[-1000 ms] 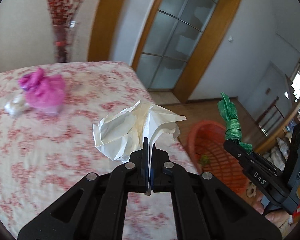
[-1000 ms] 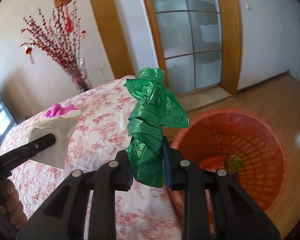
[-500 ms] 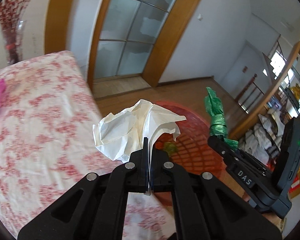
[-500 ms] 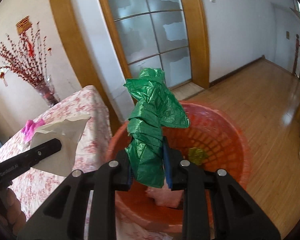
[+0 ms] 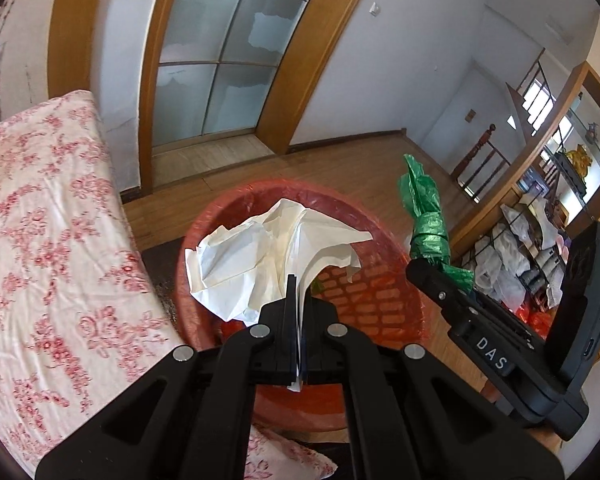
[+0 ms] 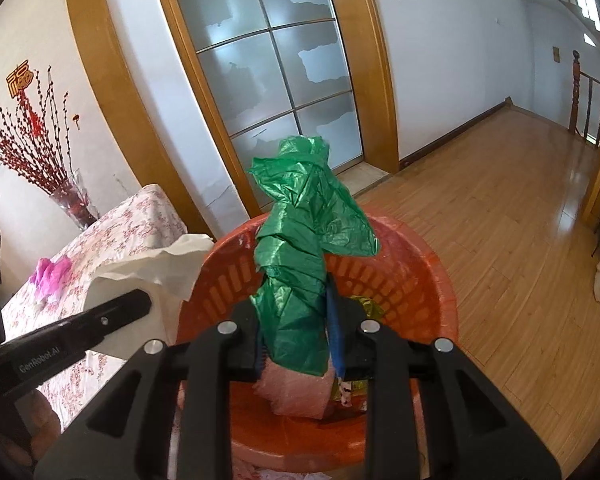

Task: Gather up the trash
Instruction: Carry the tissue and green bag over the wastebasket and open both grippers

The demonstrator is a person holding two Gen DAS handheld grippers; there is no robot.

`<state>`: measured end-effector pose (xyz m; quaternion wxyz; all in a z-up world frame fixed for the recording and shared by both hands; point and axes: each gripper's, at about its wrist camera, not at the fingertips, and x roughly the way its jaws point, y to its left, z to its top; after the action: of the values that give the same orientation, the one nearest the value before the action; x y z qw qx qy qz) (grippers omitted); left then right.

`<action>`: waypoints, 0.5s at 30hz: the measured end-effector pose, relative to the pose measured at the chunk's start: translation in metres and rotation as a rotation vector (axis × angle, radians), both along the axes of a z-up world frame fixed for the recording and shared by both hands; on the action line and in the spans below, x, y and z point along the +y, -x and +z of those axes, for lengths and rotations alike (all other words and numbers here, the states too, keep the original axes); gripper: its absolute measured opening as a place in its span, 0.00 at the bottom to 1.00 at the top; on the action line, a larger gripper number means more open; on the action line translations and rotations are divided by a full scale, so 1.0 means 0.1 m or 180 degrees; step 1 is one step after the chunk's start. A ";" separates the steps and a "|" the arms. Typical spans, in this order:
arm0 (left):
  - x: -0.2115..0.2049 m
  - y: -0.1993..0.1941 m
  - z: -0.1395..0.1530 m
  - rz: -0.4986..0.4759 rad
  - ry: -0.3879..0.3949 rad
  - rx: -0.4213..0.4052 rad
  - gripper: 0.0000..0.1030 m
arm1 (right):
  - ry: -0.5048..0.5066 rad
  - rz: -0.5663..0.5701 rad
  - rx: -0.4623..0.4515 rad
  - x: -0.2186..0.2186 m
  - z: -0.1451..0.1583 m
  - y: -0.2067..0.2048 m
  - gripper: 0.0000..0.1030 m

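- The left claw (image 5: pixel 296 300) is pressed together on a crumpled sheet of white paper (image 5: pixel 268 248); the paper fans out above the fingertips.
- In the left wrist view, the white paper hangs over the open mouth of a round red plastic lattice basket (image 5: pixel 380 300) standing on the wooden plank floor (image 5: pixel 340 160).
- The right claw (image 6: pixel 296 320) pinches a twisted green plastic bag (image 6: pixel 300 260); the bag stands upright between the two fingers, with its loose top above them.
- In the right wrist view, the green bag is positioned over the red basket (image 6: pixel 420 280), near its middle.
- The basket already contains trash: a pale pink plastic wad (image 6: pixel 296 392) and a yellowish-green scrap (image 6: pixel 364 304) lie on its bottom.
- The left claw with the white paper (image 6: pixel 156 268) appears at the left of the right wrist view, at the left rim of the basket.
- The tabletop with a red-flowered white cloth (image 5: pixel 40 240) stands just left of the basket.
- A crumpled pink plastic bag (image 6: pixel 52 272) lies on the tabletop (image 6: pixel 120 236), far from the basket.
- A glass vase with red twig branches (image 6: pixel 60 184) stands at the far end of the tabletop.
- A frosted glass door in a wooden frame (image 6: pixel 272 80) is behind the basket.
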<state>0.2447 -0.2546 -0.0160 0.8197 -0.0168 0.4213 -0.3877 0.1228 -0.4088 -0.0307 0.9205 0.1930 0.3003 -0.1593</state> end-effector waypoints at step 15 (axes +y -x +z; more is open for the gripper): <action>-0.14 -0.06 -0.22 -0.0090 -0.0056 0.0219 0.00 | -0.0109 -0.0051 0.0018 -0.15 -0.11 -0.05 0.30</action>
<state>0.2506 -0.2686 -0.0375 0.7993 -0.0169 0.4528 -0.3948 0.1276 -0.4236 -0.0421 0.9149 0.2107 0.3039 -0.1621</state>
